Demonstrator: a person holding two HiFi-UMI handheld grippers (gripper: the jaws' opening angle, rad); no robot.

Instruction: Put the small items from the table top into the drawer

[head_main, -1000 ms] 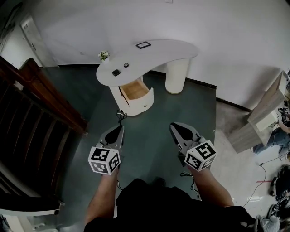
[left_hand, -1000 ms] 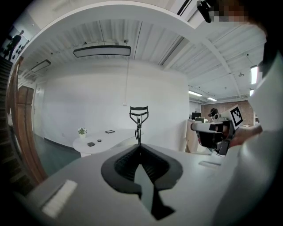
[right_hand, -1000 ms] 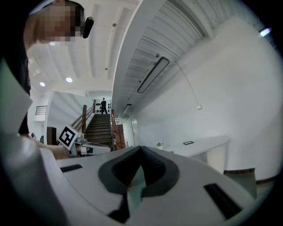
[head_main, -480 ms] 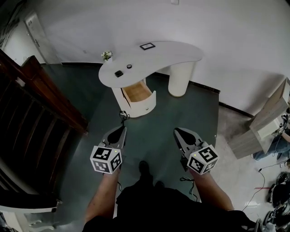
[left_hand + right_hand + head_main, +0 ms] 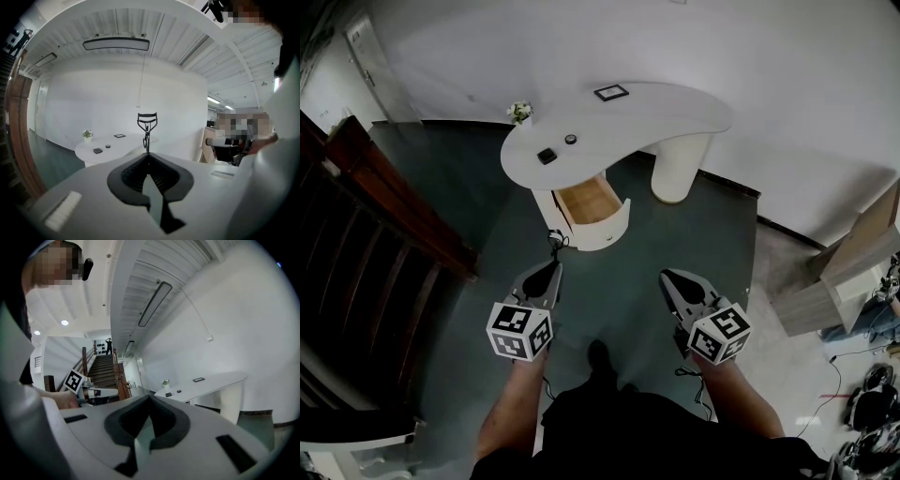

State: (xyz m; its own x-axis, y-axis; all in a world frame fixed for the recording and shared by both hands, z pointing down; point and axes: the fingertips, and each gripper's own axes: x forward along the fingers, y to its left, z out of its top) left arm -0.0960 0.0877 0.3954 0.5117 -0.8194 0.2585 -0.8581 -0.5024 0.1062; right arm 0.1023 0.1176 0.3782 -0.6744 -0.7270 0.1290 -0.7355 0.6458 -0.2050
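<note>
A white curved table stands well ahead of me, with its wooden drawer pulled open under the near end. On the top lie a small black square item, a small round dark item and a flat framed piece. My left gripper is shut on a black eyelash curler, which sticks up from the jaws. My right gripper is shut and holds nothing. Both hang over the dark floor, short of the table.
A little potted plant stands at the table's far left edge. A thick white table leg rises at the right. A dark wooden stair railing runs along the left. A wooden cabinet and cables lie at the right.
The table and drawer have come a little closer and lower in the head view as the person walks toward them. Both grippers keep their place and grip.
</note>
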